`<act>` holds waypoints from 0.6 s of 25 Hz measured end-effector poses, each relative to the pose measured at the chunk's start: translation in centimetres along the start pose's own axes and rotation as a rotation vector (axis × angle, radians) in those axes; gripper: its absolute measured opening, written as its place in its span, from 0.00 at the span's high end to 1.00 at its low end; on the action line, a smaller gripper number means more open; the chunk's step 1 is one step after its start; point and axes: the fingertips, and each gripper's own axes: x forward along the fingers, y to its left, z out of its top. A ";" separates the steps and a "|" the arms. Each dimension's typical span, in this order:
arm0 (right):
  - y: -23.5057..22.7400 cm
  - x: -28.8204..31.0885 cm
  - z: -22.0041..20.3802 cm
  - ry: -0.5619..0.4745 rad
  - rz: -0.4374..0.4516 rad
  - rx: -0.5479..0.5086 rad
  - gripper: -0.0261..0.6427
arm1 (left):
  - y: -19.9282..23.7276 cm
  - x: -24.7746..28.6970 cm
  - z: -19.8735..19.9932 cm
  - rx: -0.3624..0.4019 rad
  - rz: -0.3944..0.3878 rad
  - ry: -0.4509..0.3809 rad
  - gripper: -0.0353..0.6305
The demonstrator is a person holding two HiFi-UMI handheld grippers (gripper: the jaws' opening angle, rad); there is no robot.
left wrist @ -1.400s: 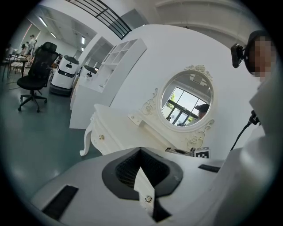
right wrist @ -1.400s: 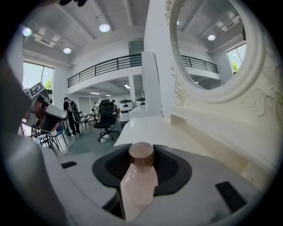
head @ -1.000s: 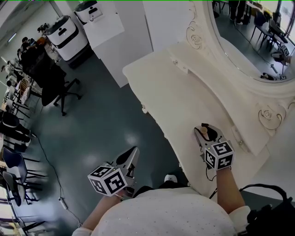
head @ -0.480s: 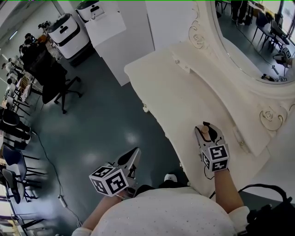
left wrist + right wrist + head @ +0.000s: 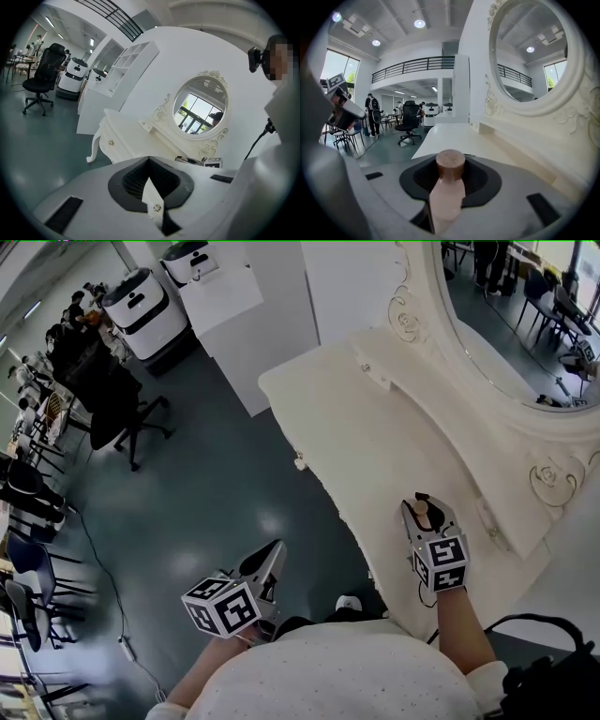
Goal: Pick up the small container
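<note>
- The container (image 5: pixel 448 194) was a small pale-pink bottle with a round brown cap (image 5: pixel 450 163).
- It sat between the jaws of the right gripper (image 5: pixel 427 518), which had just been closing on it.
- Its cap end pointed out past the jaw tips, over the table (image 5: pixel 375 442).

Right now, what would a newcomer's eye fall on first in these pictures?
The ornate white vanity table with its oval mirror fills the head view's right. Over it the right gripper, whose jaws have just been closing, holds the small container, pink with a brown cap.
</note>
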 end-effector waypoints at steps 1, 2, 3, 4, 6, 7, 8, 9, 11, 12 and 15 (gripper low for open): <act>0.2 -0.1 0.0 0.002 0.004 0.002 0.78 | 0.0 0.0 -0.1 -0.002 0.001 0.001 0.94; 0.3 -0.2 0.0 0.003 0.008 0.006 0.78 | 0.0 -0.1 -0.1 -0.004 0.001 0.002 0.94; 0.4 -0.4 -0.1 0.003 0.011 0.013 0.78 | 0.0 -0.1 -0.2 -0.007 0.000 0.004 0.94; 0.5 -0.6 -0.1 0.002 0.013 0.020 0.78 | -0.1 -0.1 -0.3 -0.009 -0.002 0.005 0.94; 0.7 -1.1 -0.2 0.001 0.013 0.035 0.78 | -0.2 -0.3 -0.6 -0.009 -0.006 0.007 0.94; 0.8 -1.3 -0.2 0.000 0.013 0.042 0.78 | -0.2 -0.4 -0.7 -0.009 -0.007 0.007 0.94; 0.9 -1.6 -0.2 -0.002 0.013 0.051 0.78 | -0.2 -0.5 -0.8 -0.010 -0.007 0.007 0.94; 0.9 -1.8 -0.2 -0.006 0.014 0.060 0.78 | -0.2 -0.6 -0.8 -0.013 -0.007 0.006 0.94; 1.0 -2.2 0.1 -0.016 0.016 0.077 0.78 | -0.2 -0.7 -1.0 -0.024 -0.010 0.005 0.94; 1.1 -2.4 0.2 -0.020 0.016 0.082 0.78 | -0.3 -0.7 -1.0 -0.031 -0.014 0.004 0.94; 1.5 -3.2 0.5 -0.025 0.019 0.100 0.78 | -0.9 -1.0 -1.2 -0.034 -0.031 0.003 0.94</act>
